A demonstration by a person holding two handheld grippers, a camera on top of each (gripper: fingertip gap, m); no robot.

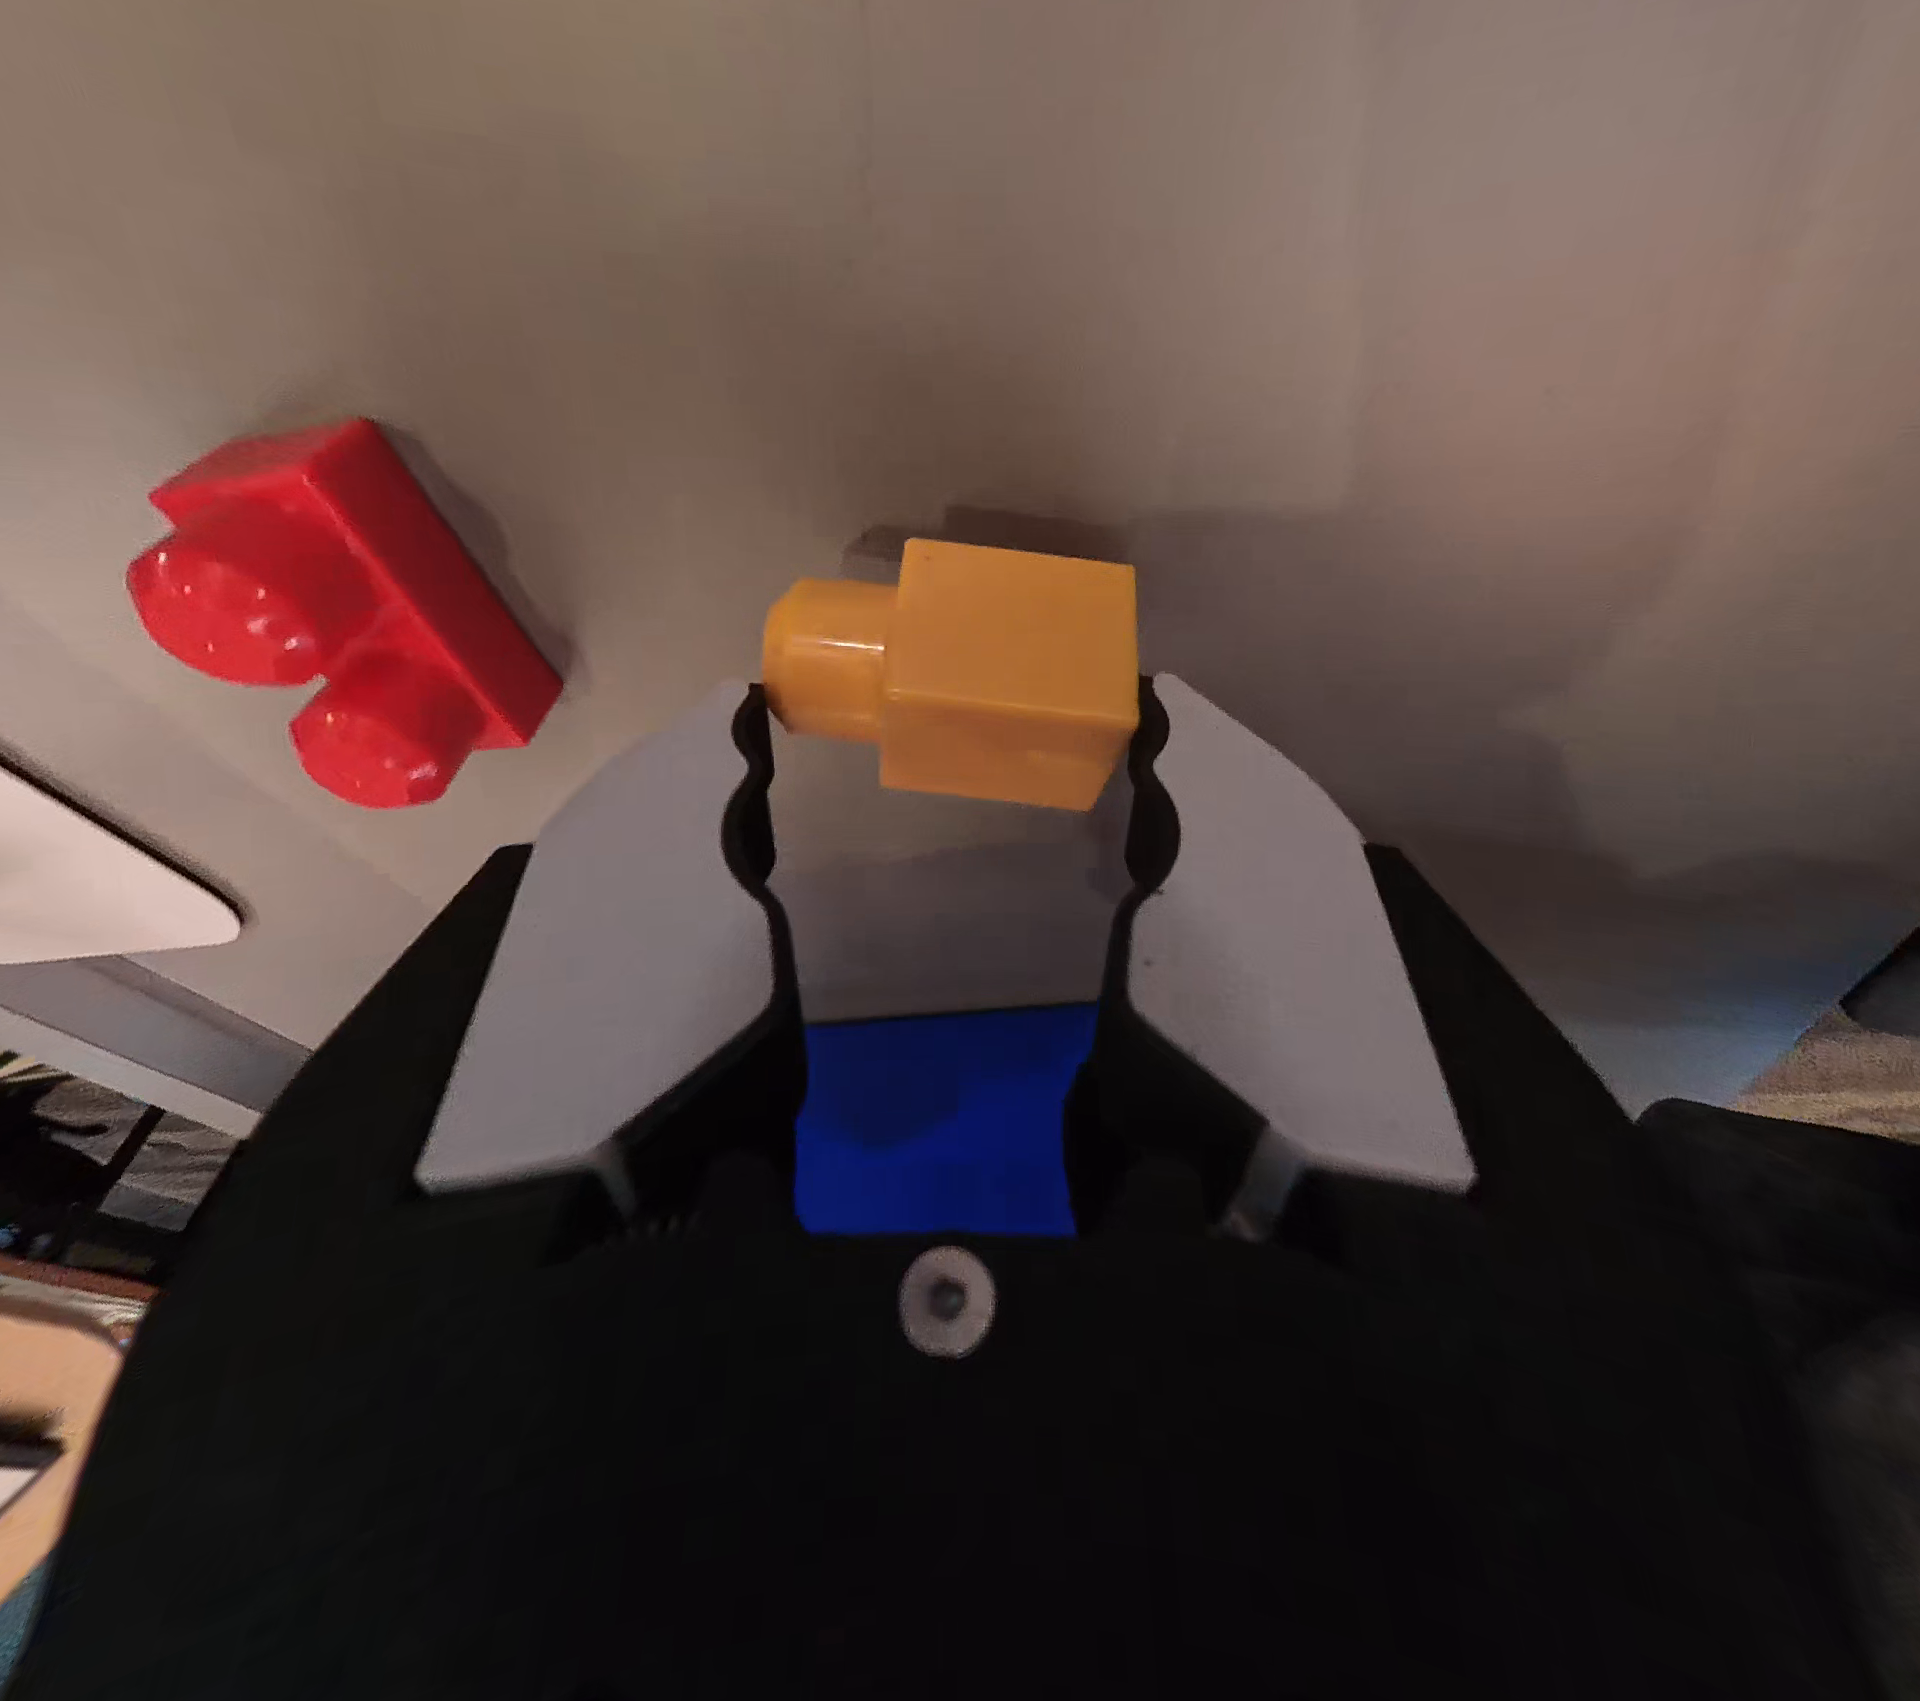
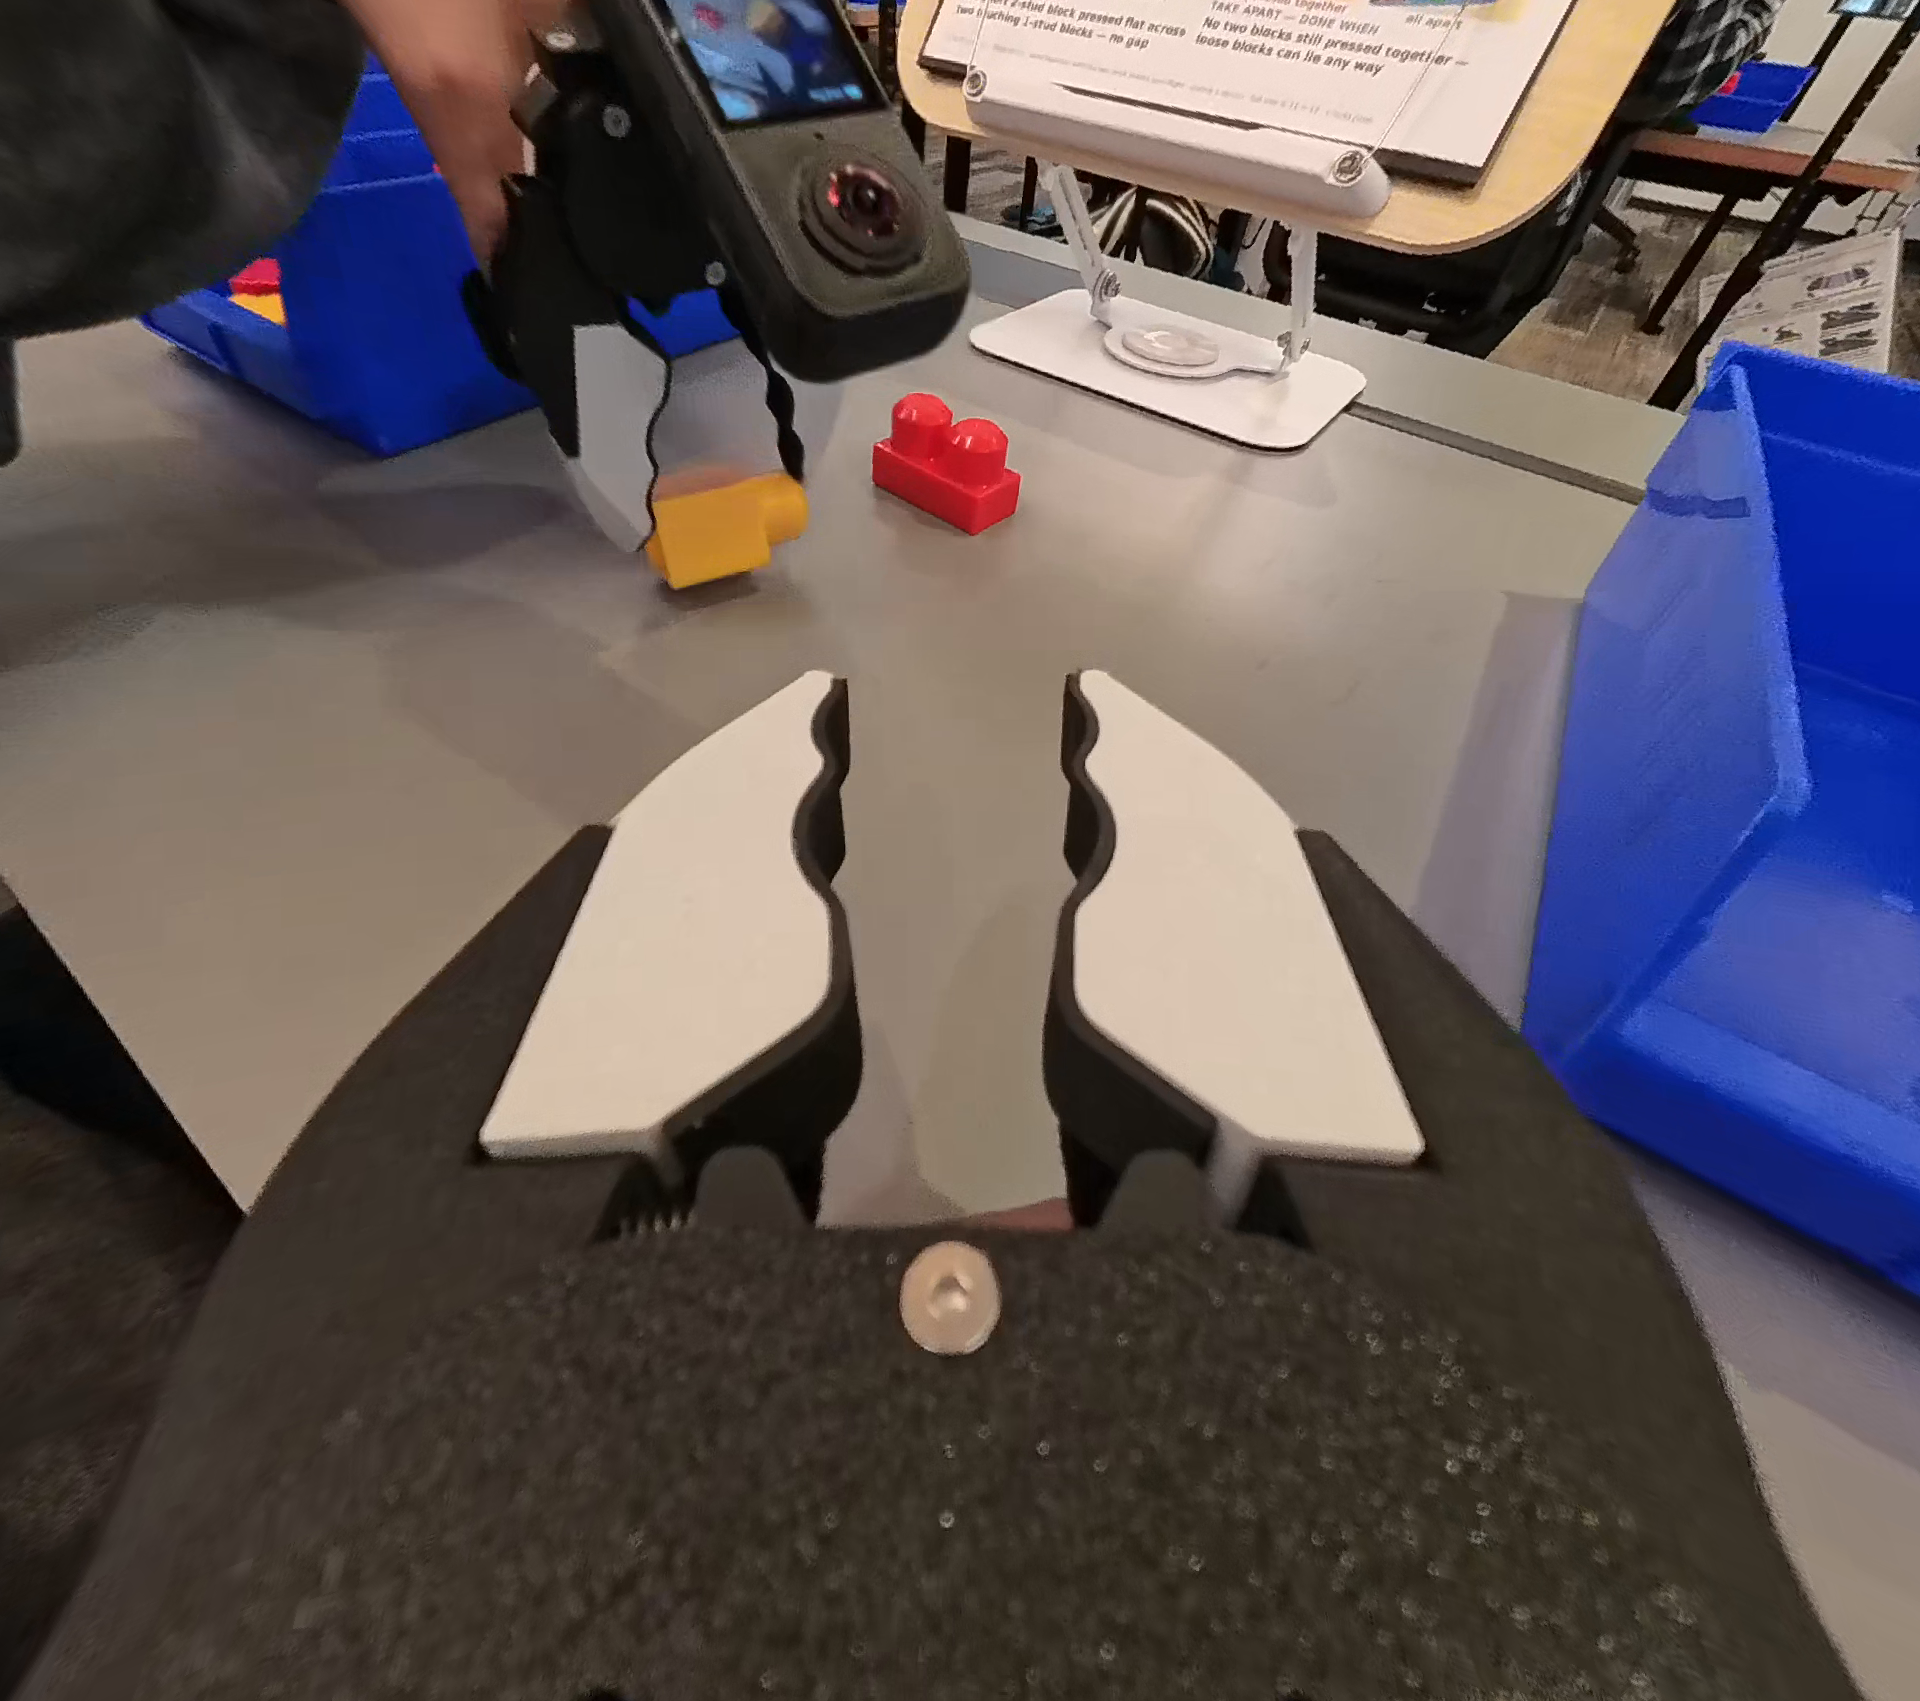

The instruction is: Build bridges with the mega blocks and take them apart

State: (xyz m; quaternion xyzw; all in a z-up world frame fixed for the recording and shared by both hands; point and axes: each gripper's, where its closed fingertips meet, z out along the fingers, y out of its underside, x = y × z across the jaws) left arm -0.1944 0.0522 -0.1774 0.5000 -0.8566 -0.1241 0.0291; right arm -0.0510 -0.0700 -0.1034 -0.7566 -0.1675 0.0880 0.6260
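A yellow one-stud block [image 1: 997,675] lies on its side on the grey table [image 2: 1247,612], stud pointing left in the left wrist view. My left gripper [image 1: 951,706] has its fingertips pressed on the stud end and the flat end. In the right wrist view the left gripper [image 2: 722,477] comes down from above onto the yellow block [image 2: 722,529], held by a person's hand. A red two-stud block [image 1: 343,612] stands upright just beside it [image 2: 945,467], untouched. My right gripper [image 2: 956,695] is open and empty, low over the table, nearer than both blocks.
A blue bin [image 2: 1714,872] stands at the right edge. Another blue bin [image 2: 384,321] with blocks in it stands at the back left. An instruction board on a white stand [image 2: 1174,352] is behind the blocks; its base corner shows in the left wrist view [image 1: 94,872]. Left tips to right tips: about 20 cm.
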